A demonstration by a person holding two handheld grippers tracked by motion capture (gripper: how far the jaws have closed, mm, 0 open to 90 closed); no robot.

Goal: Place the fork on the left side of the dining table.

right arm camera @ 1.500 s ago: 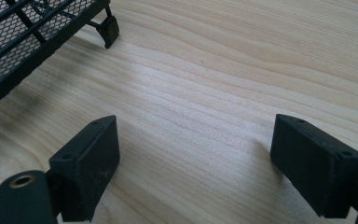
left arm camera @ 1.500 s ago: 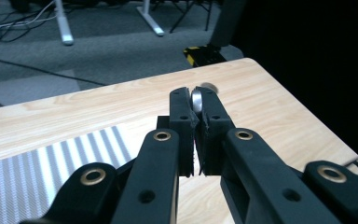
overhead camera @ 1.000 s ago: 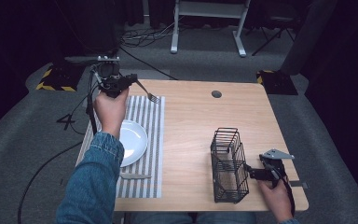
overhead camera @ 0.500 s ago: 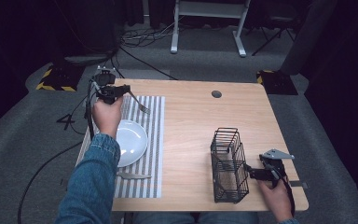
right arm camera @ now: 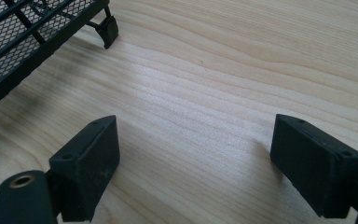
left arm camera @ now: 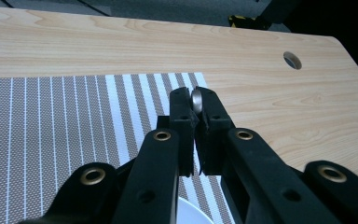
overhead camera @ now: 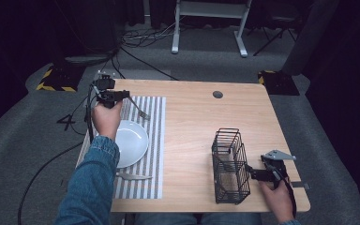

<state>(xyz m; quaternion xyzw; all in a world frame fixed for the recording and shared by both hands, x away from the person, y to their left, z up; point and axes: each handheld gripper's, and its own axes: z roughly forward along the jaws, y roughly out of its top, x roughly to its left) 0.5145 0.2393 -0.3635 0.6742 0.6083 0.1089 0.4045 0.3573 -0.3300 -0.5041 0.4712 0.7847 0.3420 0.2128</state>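
The left gripper (overhead camera: 122,96) hangs over the far left corner of the counter (overhead camera: 192,122), above the far end of the striped placemat (overhead camera: 154,140). Its fingers (left arm camera: 182,116) are pressed nearly together, pinching the handle of a fork (overhead camera: 138,108); in the left gripper view the rounded metal end of the handle shows between the finger pads. In the high view the fork slants out from the gripper toward the counter's middle, tines lowest, and it seems to be clear of the placemat, though that is hard to judge from above.

A white plate (overhead camera: 131,143) sits on the placemat by the left edge, just nearer the person than the fork. A second piece of cutlery (overhead camera: 133,176) lies on the placemat near the front edge, beside the plate.

The right gripper (overhead camera: 255,174) rests near the front right corner, just beside a black wire basket (overhead camera: 229,164). Its fingers (right arm camera: 86,168) are spread wide over bare wood, with nothing between them, and a foot of the basket stands ahead of them in the right gripper view. A round hole (overhead camera: 218,94) sits near the far edge.
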